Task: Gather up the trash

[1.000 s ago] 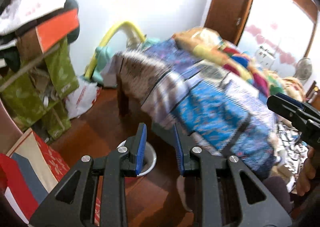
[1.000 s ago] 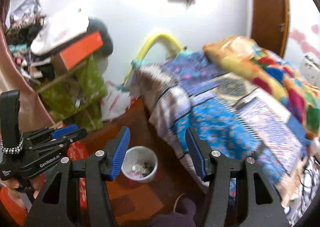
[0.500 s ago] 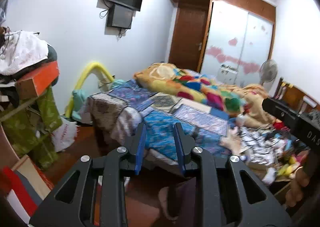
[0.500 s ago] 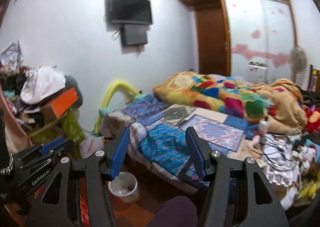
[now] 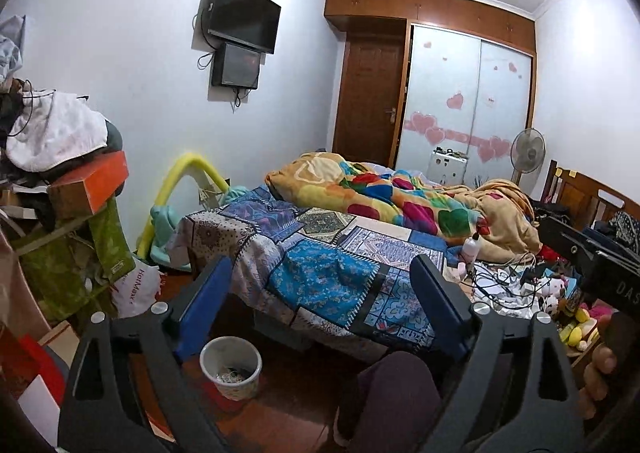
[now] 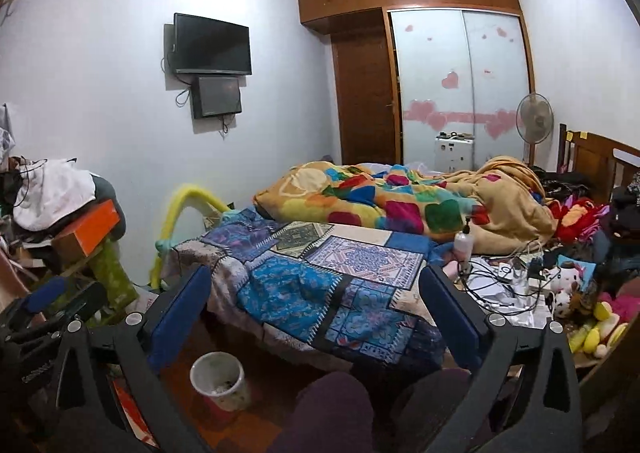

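Cluttered bedroom, white walls, dark wall-mounted television (image 5: pixel 244 13), brown wooden door (image 5: pixel 370 97) beside frosted sliding wardrobe with pink hearts (image 5: pixel 468 101). Bed with blue patchwork cover (image 6: pixel 320 285) and rumpled multicoloured blanket (image 6: pixel 384 201). Small white waste bin (image 5: pixel 231 367) with scraps inside, on dark wooden floor just beside bed's near corner, below left gripper (image 5: pixel 320 293). Left gripper spread wide, holding nothing. Right gripper (image 6: pixel 316 305) likewise spread wide, empty.
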